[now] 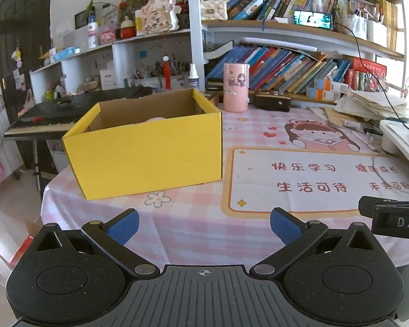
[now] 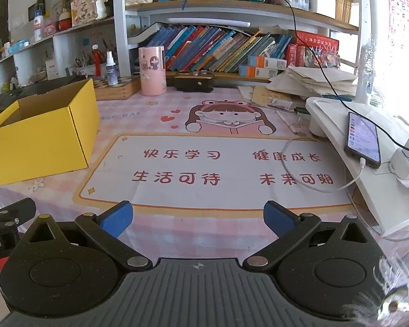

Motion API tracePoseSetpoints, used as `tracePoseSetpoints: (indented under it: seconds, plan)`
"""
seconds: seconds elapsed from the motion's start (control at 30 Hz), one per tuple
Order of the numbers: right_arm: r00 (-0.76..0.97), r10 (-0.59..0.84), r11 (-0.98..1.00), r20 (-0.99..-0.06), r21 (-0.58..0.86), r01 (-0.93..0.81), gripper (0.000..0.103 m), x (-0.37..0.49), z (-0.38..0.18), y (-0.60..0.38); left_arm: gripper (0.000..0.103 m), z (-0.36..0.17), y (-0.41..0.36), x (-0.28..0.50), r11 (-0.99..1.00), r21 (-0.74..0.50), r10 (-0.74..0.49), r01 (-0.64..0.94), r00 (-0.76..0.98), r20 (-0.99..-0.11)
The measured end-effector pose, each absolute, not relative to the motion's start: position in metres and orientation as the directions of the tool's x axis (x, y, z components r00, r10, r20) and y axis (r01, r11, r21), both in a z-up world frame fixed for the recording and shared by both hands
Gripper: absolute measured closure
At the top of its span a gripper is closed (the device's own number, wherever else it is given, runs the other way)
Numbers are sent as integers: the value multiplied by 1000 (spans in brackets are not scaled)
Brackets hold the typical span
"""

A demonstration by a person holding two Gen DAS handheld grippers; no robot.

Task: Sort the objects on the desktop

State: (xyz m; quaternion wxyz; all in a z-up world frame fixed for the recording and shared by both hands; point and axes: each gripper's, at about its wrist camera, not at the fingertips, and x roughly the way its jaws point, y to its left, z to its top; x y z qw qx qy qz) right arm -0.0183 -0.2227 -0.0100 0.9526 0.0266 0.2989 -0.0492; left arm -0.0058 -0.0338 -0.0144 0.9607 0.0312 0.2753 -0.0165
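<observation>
A yellow cardboard box stands open on the left of the pink checked desk mat; a pale pink thing barely shows over its rim inside. My left gripper hovers open near the desk's front edge, just in front of the box, with nothing between its blue pads. My right gripper is open too and empty, over the printed panel of the mat, with the box off to its left. A pink cylinder holder stands at the back of the desk.
A black case and a wooden board lie by the book row. Loose papers pile at the back right. A white stand carries a charging phone. A keyboard stands left of the desk.
</observation>
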Motion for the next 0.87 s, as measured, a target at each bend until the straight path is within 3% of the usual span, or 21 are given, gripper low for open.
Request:
tracePoseSetpoints:
  seconds: [0.87]
  plan:
    - [811, -29, 998, -584, 28, 56, 0, -17, -12, -218, 0, -16, -25, -6, 1000, -3, -20, 21, 841, -541]
